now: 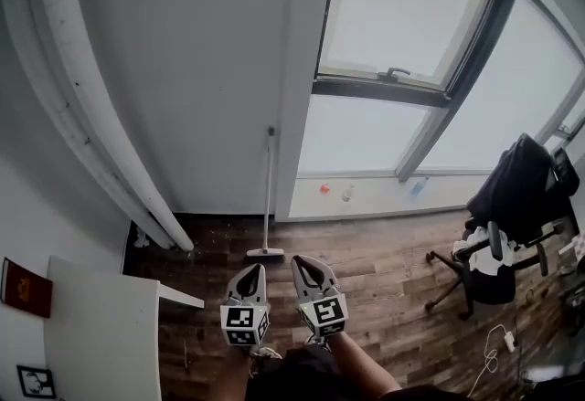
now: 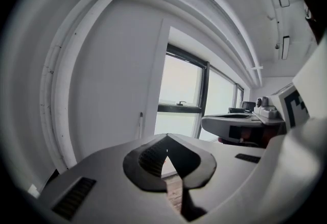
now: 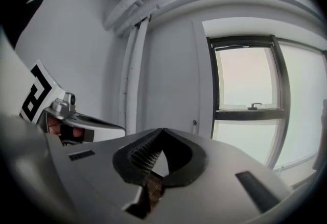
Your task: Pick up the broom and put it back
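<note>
wood floor [image 1: 384, 271] by window: broom [image 1: 268, 198] leans upright on the wall [image 1: 201, 70]. left claw [image 1: 254, 273] and right claw [image 1: 304, 264] both pinched together, empty, near it. looks put back; best keep clear, avoid knocking it.

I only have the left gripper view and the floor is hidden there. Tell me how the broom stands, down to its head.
Observer: The broom stands upright against the wall just left of the window, with its head on the wood floor.
Operator: Report the right gripper's fingers.
Observer: The right gripper is shut, with nothing between its fingers.
Operator: Name anything standing on the floor nearby.
Observer: An office chair with a dark jacket over it stands to the right, well apart from the broom.
</note>
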`<state>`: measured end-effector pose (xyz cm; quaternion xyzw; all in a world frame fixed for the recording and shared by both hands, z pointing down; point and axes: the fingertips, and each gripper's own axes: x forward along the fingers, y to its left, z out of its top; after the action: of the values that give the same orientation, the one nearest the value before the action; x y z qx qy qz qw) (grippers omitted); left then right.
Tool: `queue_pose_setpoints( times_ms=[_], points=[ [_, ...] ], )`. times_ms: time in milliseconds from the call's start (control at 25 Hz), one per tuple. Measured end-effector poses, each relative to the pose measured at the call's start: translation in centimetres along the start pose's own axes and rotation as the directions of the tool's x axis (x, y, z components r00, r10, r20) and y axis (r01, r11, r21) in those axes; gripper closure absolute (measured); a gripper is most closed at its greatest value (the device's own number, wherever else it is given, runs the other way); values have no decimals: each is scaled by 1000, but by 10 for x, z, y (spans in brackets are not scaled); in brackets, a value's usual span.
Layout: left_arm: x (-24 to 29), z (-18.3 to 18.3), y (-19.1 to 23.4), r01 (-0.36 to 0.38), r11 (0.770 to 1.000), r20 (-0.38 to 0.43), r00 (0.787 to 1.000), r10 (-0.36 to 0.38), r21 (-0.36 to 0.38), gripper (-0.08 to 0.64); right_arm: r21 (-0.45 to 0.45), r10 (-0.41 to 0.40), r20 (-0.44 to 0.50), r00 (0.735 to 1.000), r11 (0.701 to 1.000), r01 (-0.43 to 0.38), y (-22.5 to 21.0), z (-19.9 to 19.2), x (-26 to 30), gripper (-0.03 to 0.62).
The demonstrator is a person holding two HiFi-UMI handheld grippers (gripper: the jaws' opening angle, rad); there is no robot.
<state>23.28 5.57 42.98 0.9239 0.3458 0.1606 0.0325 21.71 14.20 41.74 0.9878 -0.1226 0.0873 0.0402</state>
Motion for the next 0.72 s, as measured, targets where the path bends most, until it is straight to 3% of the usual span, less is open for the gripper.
queue_pose_setpoints(
  times_ms=[440,720],
  points=[
    [1,10,-49,91,996,46,995,-91,-5,558,-92,15,-36,999,996,-18,7,17,-37,571],
    [-2,11,-48,110,994,53,993,-110,-7,558,-134,45,-24,999,990,-48,22,32,-32,571]
  ],
)
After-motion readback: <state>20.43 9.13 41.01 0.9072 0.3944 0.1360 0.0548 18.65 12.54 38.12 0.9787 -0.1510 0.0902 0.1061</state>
